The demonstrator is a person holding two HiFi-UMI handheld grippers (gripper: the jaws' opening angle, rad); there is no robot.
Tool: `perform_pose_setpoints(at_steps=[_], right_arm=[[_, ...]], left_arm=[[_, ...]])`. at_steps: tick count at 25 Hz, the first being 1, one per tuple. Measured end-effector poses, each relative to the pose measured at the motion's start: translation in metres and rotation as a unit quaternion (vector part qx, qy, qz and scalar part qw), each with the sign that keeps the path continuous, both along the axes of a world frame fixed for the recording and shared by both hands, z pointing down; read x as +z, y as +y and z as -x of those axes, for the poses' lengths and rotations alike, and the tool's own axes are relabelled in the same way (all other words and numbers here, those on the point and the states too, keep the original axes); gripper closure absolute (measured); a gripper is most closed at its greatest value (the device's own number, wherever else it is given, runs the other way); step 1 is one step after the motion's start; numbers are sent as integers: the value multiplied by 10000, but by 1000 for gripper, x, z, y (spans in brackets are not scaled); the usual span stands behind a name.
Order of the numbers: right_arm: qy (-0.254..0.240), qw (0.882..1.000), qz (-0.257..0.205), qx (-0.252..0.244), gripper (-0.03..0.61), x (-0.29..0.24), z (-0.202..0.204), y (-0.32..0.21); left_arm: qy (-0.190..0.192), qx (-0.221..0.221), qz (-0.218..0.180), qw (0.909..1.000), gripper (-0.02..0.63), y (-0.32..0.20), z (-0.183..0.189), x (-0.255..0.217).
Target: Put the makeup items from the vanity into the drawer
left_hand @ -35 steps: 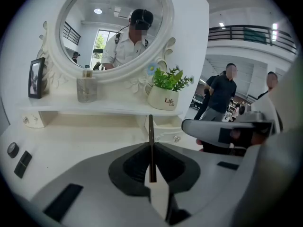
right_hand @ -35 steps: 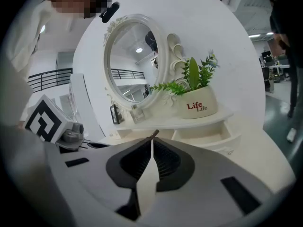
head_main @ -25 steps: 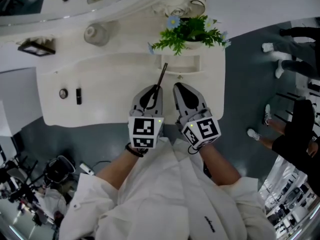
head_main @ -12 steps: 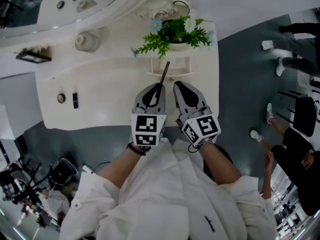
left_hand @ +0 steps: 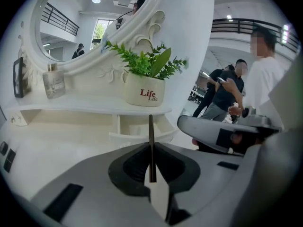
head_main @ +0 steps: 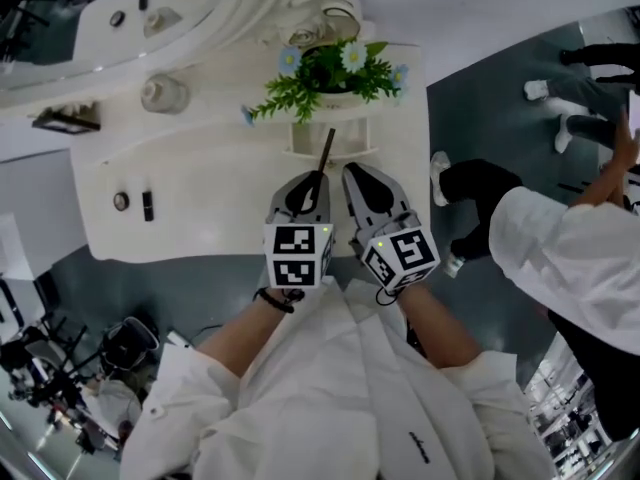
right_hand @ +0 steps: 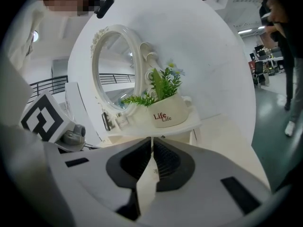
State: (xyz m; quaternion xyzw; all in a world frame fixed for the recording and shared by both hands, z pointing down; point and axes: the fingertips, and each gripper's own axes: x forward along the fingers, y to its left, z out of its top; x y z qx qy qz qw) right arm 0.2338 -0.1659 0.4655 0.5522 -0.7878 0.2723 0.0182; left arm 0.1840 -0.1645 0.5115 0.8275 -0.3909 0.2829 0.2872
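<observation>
Left claw [head_main: 312, 176] gripped the dark pencil [head_main: 326, 151] by its tail, tip pointed at the small drawer [head_main: 352, 138].
Right claw [head_main: 352, 172] sat closed, empty, alongside.

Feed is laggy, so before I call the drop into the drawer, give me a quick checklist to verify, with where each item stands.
1. Grip: left tongs shut on the thin dark stick. Ok.
2. Right tongs out of the way: shut, nothing between them, beside the left. Ok.
3. Drawer open: pulled out under the shelf. Ok.
4. Stick tip over the drawer: lines up in the head view, but the height above it is unclear. Cannot tell.
5. Plant pot clear of the stick: on the shelf above, apart. Ok.
6. Vanity emptied: a small round item and a dark tube lie at its left. Not ok.
</observation>
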Motion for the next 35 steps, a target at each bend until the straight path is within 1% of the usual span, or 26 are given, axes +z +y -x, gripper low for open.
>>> perform_pose_setpoints(at_steps=[4,8,13,16,18,19,21,23,26,30,33,35], right_arm=[[-28,10000,5,-18,545,-3,-5,-2],[-58,10000,-16,-37,545,-6,-10,-6],[-66,9999,69,-73,545,-5,-14,-10],[-87,9998,161,-104,545,-2,-16,-12],[-88,9997,158,-141,545,-2,-16,-14],[-85,9997,147,-159,545,-3,-17,-15],[-97,9997,130,-178,545,-4,-18,-16],[-114,9997,116,-184,545,-7,-19,-16],[-132,9997,95,-167,545,-10,-21,-16],[-130,9998,108,-140,545,-10,-18,-15],[-123,9997,140,-141,545,-8,-14,-13],[-88,9998,145,-143,545,-6,-12,-14]], left_arm=[[-185,-83,202,9996,558,-3,0,3],[-288,-69,378,9988,558,-7,-5,5],[-355,-69,501,9981,558,-5,-14,2],[-338,-139,696,9969,558,-3,-13,4],[-322,-87,846,9959,558,-3,-13,5],[-355,33,904,9953,558,-3,-14,6],[-490,450,980,9930,558,-5,-17,5],[-619,862,1008,9892,558,-8,-18,3],[-814,1347,1031,9821,558,-17,-14,2],[-1055,2042,1133,9666,558,-23,-17,1],[-1223,2490,1070,9548,558,-25,-24,2],[-1223,2691,1008,9500,558,-26,-30,2]])
